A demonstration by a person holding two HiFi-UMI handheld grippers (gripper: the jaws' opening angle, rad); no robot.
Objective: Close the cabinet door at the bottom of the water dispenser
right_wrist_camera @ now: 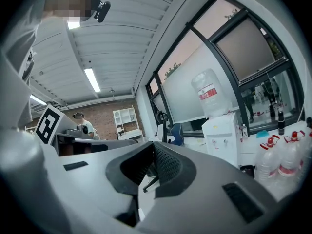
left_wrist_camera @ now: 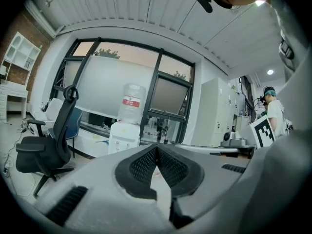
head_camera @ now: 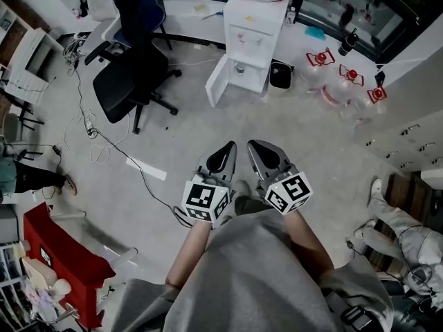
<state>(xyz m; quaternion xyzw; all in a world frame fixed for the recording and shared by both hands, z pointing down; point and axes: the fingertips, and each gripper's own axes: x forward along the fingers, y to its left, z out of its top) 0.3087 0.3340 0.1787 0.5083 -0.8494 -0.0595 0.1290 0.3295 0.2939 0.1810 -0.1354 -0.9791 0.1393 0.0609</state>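
Two hand-held grippers are held side by side in the lower middle of the head view, with their marker cubes nearest the person. The left hand-held gripper (head_camera: pixel 225 149) is closed, its pads meeting at the tips, and nothing is gripped between them. The right hand-held gripper (head_camera: pixel 255 146) is likewise shut and empty. Both are pointed toward the top of the frame.

At the top centre of that view the white water dispenser (head_camera: pixel 252 30) is seen standing against the wall, and a large water bottle (left_wrist_camera: pixel 131 104) is carried on top of it. The cabinet door (head_camera: pixel 216 83) at its base is swung out toward the left of the frame, so the lower compartment is left exposed. The door is well apart from both grippers, and bare floor (head_camera: pixel 304 133) lies between them.

A small black bin (head_camera: pixel 281 75) is placed just beside the dispenser on its right. Several clear bottles with red handles (head_camera: pixel 346 78) are grouped at the upper right. A black office chair (head_camera: pixel 135 75) is found at the upper left, and a cable (head_camera: pixel 114 151) is trailed across the floor below it.
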